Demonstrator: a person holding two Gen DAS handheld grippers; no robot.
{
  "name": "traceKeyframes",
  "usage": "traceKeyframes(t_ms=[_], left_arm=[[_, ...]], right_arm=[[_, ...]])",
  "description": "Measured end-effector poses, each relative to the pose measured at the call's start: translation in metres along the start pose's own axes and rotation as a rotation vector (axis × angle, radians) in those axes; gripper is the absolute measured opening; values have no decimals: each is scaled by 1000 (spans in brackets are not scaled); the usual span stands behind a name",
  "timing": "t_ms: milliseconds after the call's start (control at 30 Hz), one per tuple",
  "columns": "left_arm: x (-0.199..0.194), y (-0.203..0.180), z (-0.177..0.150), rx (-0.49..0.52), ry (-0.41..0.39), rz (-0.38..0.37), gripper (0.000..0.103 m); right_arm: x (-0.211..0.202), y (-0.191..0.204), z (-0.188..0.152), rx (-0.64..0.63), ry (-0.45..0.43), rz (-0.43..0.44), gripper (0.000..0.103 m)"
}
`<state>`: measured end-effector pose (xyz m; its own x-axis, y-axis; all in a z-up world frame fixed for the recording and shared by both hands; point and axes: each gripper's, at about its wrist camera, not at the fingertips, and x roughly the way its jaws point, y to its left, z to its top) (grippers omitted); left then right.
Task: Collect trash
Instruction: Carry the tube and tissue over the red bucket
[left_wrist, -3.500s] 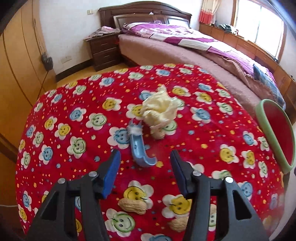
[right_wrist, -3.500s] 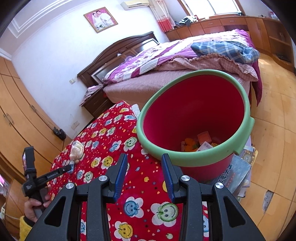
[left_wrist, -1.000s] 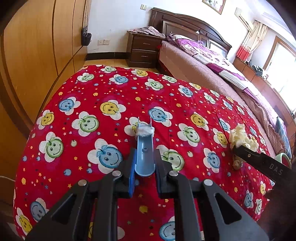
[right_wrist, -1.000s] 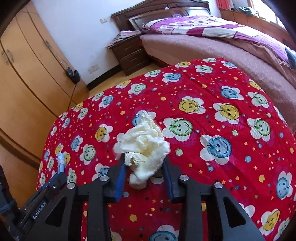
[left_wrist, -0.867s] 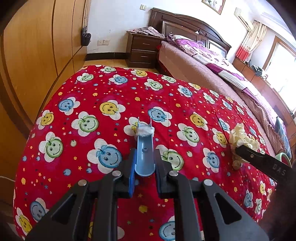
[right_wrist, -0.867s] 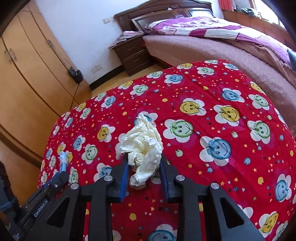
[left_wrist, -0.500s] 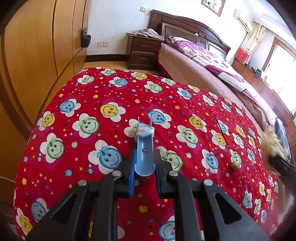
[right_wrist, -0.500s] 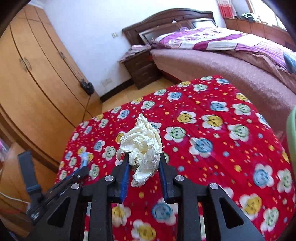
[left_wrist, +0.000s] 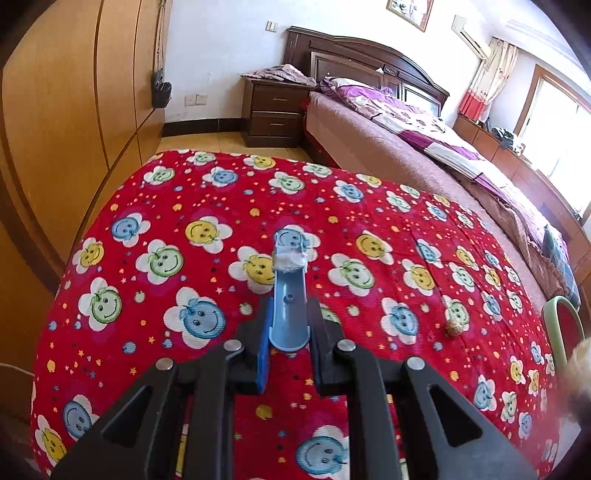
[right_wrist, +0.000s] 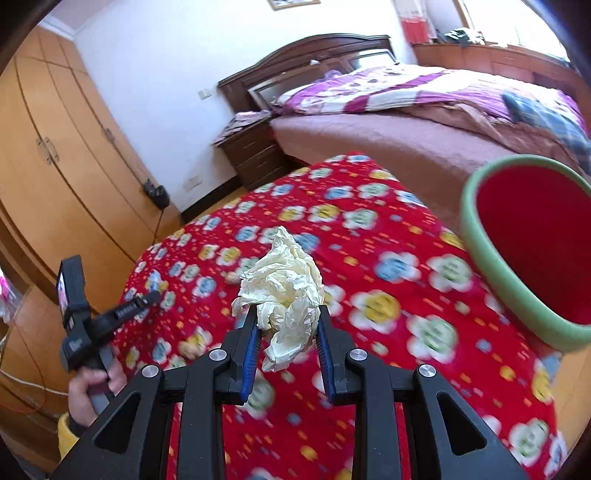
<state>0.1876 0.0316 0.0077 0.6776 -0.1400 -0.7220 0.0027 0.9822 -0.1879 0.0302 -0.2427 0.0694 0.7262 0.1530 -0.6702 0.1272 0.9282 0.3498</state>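
Observation:
My left gripper (left_wrist: 289, 326) is shut on a long blue plastic piece (left_wrist: 289, 295) with a whitish wad at its far tip, held just over the red smiley-flower cloth (left_wrist: 184, 229). My right gripper (right_wrist: 286, 332) is shut on a crumpled cream paper ball (right_wrist: 284, 291), lifted above the cloth (right_wrist: 388, 295). The red bucket with a green rim (right_wrist: 517, 310) stands to the right of that ball. In the right wrist view the left gripper (right_wrist: 151, 295) shows at far left, held by a hand (right_wrist: 92, 384). A sliver of the bucket rim (left_wrist: 554, 328) shows in the left wrist view.
A peanut (left_wrist: 454, 326) lies on the cloth toward the right; more peanuts (right_wrist: 188, 349) lie near the left gripper. A bed (right_wrist: 424, 122), a dark nightstand (left_wrist: 275, 110) and wooden wardrobes (right_wrist: 55, 147) surround the table.
My right gripper lifted the paper ball off the cloth and carried it right, bringing the bucket into view. The ball left the left wrist view. The left gripper stayed put with the blue piece.

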Motion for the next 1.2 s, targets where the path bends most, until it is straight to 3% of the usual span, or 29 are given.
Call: traceKeyframes(t_ms=[233, 433, 1200], left_arm=[[-22, -20, 0, 40, -14, -20, 17], [-47, -49, -6, 84, -21, -69, 17], [-85, -236, -58, 333, 84, -359, 17]], right_arm=[[-37, -34, -8, 24, -71, -73, 29], [-63, -57, -11, 76, -126, -70, 29], [-113, -145, -19, 228, -255, -139, 29]])
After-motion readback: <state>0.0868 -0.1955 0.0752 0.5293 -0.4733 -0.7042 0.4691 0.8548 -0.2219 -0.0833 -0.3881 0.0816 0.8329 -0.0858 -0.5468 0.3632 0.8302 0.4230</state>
